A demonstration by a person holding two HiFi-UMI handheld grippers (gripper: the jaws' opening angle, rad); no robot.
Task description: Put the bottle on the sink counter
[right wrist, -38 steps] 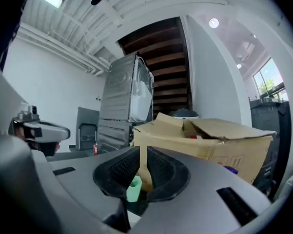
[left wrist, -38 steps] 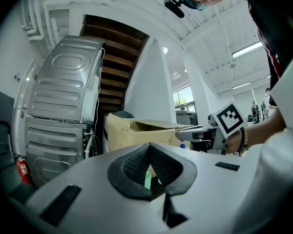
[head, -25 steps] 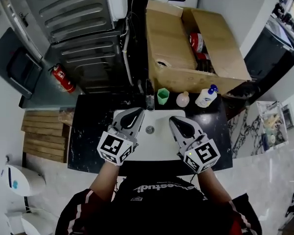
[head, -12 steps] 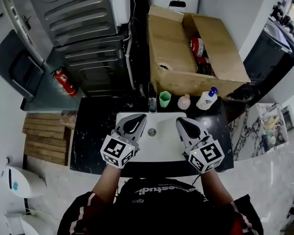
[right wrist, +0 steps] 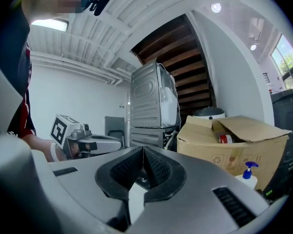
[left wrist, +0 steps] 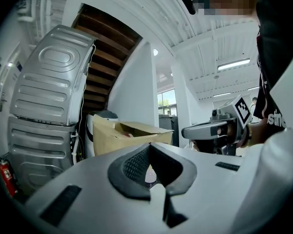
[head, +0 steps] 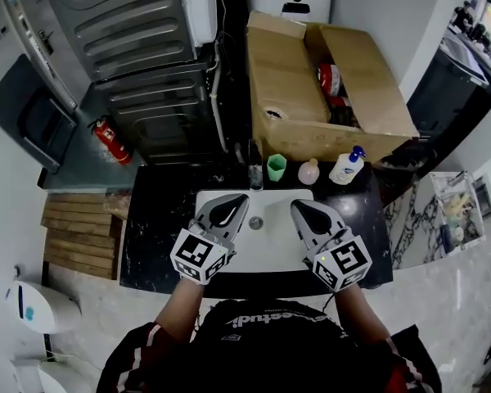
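Setting: we looked steeply down on a dark counter (head: pixel 159 219) with a white basin (head: pixel 262 248) set in it and an open box (head: pixel 286 80) behind.
Bottle: the pump bottle (head: pixel 344 166) stood upright on the counter at the back right, just in front of the box and well apart from both claws; a green cup (head: pixel 276 167) and the tap (head: pixel 254 170) stood to its left.
Left claw (head: pixel 233 203): we found it closed tip to tip and holding nothing, poised above the left half of the basin.
Right claw (head: pixel 304 210): we found it fully closed and likewise empty, above the right half of the basin.
Step in hand: we judged the placing to be finished, or else not begun for some other bottle in the box; the bottle in view already rested where the task wanted it, and neither claw touched anything.
Next move: if that bottle was the one meant, we judged that nothing remained but to draw both claws clear; if another was meant, a claw would have to open and reach over the tap into the box.
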